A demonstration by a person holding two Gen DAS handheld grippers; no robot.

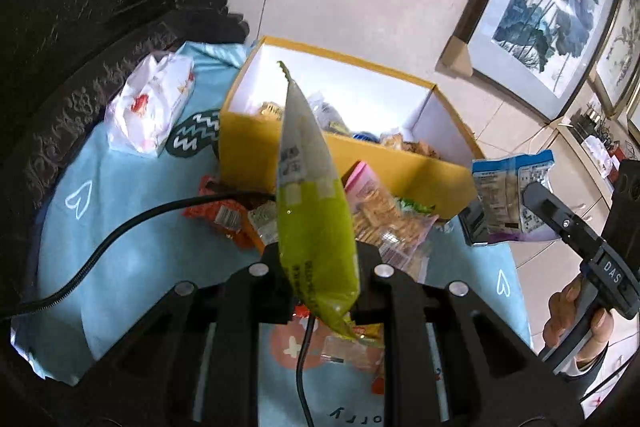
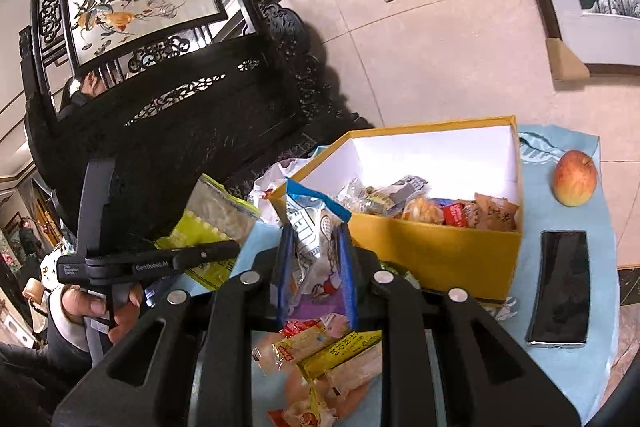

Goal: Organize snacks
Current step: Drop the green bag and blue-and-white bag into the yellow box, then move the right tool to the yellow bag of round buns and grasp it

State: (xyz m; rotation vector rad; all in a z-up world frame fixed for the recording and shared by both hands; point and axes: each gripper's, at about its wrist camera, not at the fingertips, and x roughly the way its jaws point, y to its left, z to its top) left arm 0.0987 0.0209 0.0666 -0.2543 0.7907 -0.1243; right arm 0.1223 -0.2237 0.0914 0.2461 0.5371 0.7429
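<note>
Left gripper [image 1: 320, 287] jaws clamp a green packet [image 1: 316, 227]; right gripper [image 2: 316, 291] jaws clamp a blue-white packet [image 2: 316, 247]. Both are before the yellow box [image 2: 440, 251]. Only the right view shows an apple [image 2: 575, 177] and phone [image 2: 560, 287] at the counter's right edge.

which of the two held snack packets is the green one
The green snack packet is the one clamped in the left tool, standing upright before the yellow box. The right tool holds a blue-and-white snack packet instead.

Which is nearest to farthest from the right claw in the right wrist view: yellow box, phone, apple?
1. Yellow box: just ahead of the right claw, slightly right.
2. Phone: flat on the cloth, right of the box.
3. Apple: far right, beyond the phone.
</note>
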